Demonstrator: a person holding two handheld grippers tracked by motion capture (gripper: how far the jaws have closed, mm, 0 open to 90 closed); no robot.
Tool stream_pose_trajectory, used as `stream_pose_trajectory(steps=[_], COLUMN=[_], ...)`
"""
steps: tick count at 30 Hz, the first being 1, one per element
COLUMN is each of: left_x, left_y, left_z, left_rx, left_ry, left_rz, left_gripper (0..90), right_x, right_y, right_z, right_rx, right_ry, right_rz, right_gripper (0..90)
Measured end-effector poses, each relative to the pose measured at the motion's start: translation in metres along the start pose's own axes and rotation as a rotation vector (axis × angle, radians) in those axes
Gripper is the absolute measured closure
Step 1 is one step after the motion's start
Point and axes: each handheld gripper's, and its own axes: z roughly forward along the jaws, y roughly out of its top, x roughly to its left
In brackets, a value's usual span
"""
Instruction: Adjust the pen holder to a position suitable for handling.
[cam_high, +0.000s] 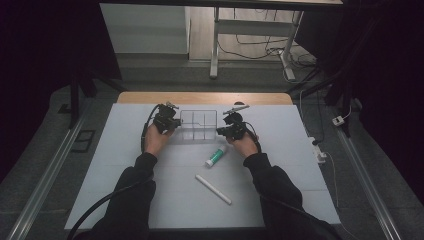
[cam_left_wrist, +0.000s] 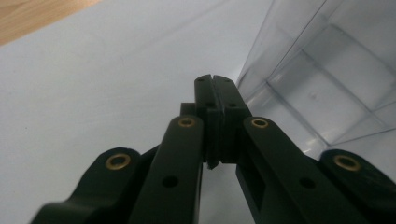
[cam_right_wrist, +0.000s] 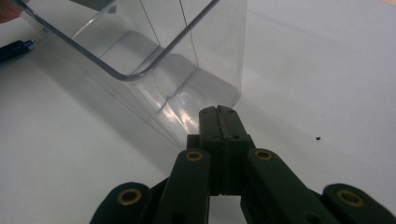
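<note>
A clear plastic organiser box with inner dividers (cam_high: 198, 125) sits on the white sheet that covers the desk (cam_high: 280, 150), toward the far middle of that sheet, and its compartments look empty. The left gripper (cam_high: 172, 122) is at the box's left wall; in the left gripper view its black fingers (cam_left_wrist: 205, 95) are pressed together with nothing between them, their tips just beside the transparent wall (cam_left_wrist: 299, 60). The right gripper (cam_high: 222, 131) is at the box's near right corner; in the right gripper view its fingers (cam_right_wrist: 229, 122) are likewise together and empty, their tips right at the base of the box's rounded corner (cam_right_wrist: 205, 60), though whether they actually touch the plastic is hard to tell.

Just in front of the box, near the right hand (cam_high: 245, 145), lies a small white tube with a green cap end (cam_high: 215, 156). Nearer the person, well apart from the box, a slim white stick (cam_high: 213, 189) lies slantwise on the sheet. A strip of bare wood (cam_high: 150, 97) shows at the desk's far edge.
</note>
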Motion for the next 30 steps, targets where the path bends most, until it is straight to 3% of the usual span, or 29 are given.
stream_pose_trajectory(steps=[12,30], left_x=[-0.004,-0.013], left_y=[-0.004,-0.026], left_z=[-0.004,-0.022], left_rx=[0.016,0.034], left_ry=[-0.002,-0.012], left_rz=[0.022,0.037], left_gripper=[88.5,88.5], right_x=[0.005,0.028], right_y=[-0.001,-0.013], right_z=[-0.001,-0.008], right_rx=[0.028,0.057], right_ry=[-0.006,0.02], right_rz=[-0.013,-0.064], right_gripper=[89.5,89.6])
